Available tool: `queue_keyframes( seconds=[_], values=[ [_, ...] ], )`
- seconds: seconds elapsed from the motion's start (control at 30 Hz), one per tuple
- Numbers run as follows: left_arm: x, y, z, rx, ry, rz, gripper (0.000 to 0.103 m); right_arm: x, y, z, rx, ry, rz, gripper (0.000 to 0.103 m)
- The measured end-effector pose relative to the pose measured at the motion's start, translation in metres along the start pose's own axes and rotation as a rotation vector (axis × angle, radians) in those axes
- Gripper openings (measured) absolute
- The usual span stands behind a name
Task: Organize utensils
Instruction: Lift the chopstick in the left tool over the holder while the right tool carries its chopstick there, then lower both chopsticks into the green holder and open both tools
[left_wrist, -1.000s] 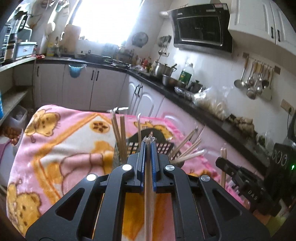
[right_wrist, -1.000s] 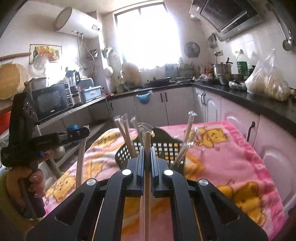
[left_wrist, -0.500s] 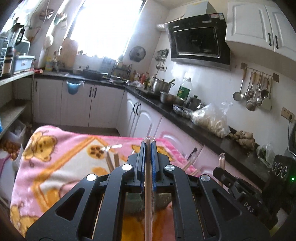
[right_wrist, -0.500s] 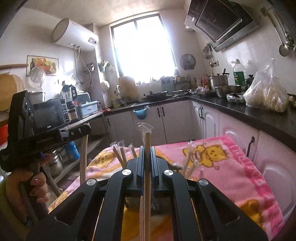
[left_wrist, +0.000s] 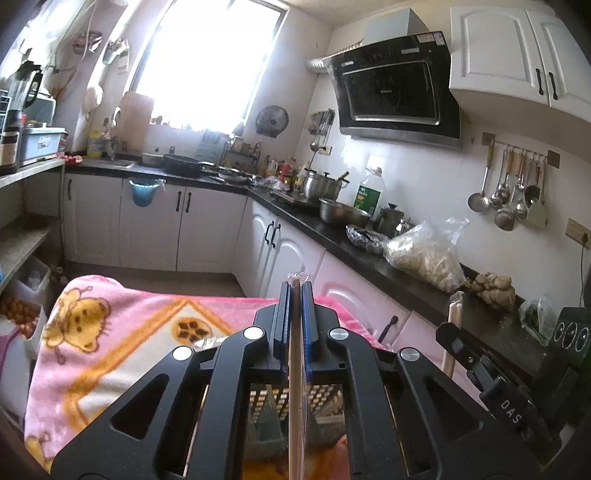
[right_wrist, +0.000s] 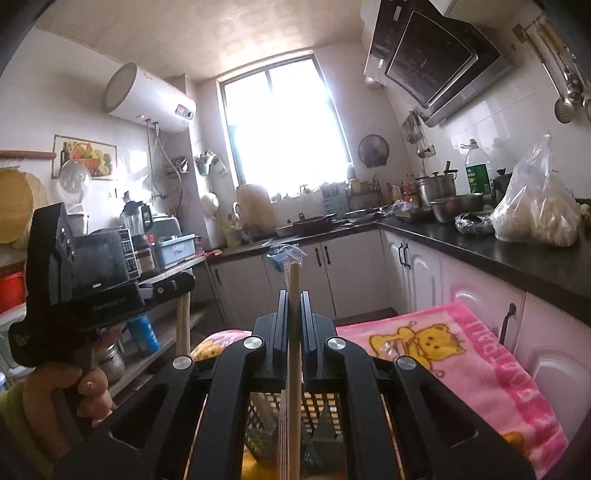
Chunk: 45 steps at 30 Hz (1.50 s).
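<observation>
My left gripper (left_wrist: 295, 286) is shut on a wrapped pair of wooden chopsticks (left_wrist: 294, 387) that runs up between its blue pads. My right gripper (right_wrist: 294, 293) is shut on another wrapped pair of chopsticks (right_wrist: 293, 354), whose tip sticks out above the jaws. Below both grippers, seen through their frames, is a black mesh utensil basket (right_wrist: 317, 406) (left_wrist: 273, 402) on the pink blanket (left_wrist: 110, 332). Each view also shows the other gripper: the right gripper (left_wrist: 452, 325) with its chopsticks at the right, the left gripper (right_wrist: 184, 288) with its chopsticks at the left, held by a hand (right_wrist: 55, 387).
The pink cartoon blanket (right_wrist: 480, 362) covers the table. A black countertop (left_wrist: 369, 251) with pots, a bottle and a plastic bag runs along the right. White cabinets (left_wrist: 147, 221) stand under the window. A shelf with a microwave (right_wrist: 99, 258) stands at the left.
Both grippers have risen and tipped upward with their chopsticks. The basket and the chopsticks standing in it have dropped out of open view to behind the gripper frames.
</observation>
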<state>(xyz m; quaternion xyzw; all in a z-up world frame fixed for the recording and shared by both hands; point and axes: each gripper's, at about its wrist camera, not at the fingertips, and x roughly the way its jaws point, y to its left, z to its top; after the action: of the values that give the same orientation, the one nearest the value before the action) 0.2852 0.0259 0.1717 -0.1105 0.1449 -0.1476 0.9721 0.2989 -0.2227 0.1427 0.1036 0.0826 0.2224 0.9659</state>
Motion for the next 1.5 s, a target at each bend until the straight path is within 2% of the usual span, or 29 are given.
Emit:
queue_keyframes(
  seconds=[0.27, 0.53, 0.8, 1.03, 1.27, 1.5],
  values=[
    [0.014, 0.005, 0.007, 0.001, -0.076, 0.044, 0.001, 0.023, -0.010, 0.006, 0.020, -0.065, -0.044, 0.006],
    [0.029, 0.016, 0.003, -0.013, -0.146, 0.076, 0.001, 0.051, -0.010, -0.003, -0.012, -0.131, -0.121, 0.006],
    [0.040, 0.022, -0.008, -0.003, -0.182, 0.084, 0.001, 0.069, -0.001, -0.012, -0.095, -0.237, -0.205, 0.006],
    [0.049, 0.028, -0.018, -0.003, -0.191, 0.096, 0.001, 0.082, -0.002, -0.023, -0.138, -0.291, -0.267, 0.006],
    [0.057, 0.029, -0.029, -0.004, -0.194, 0.094, 0.001, 0.090, -0.007, -0.033, -0.149, -0.299, -0.309, 0.006],
    [0.066, 0.031, -0.045, 0.003, -0.171, 0.091, 0.001, 0.096, -0.012, -0.050, -0.159, -0.268, -0.297, 0.006]
  ],
)
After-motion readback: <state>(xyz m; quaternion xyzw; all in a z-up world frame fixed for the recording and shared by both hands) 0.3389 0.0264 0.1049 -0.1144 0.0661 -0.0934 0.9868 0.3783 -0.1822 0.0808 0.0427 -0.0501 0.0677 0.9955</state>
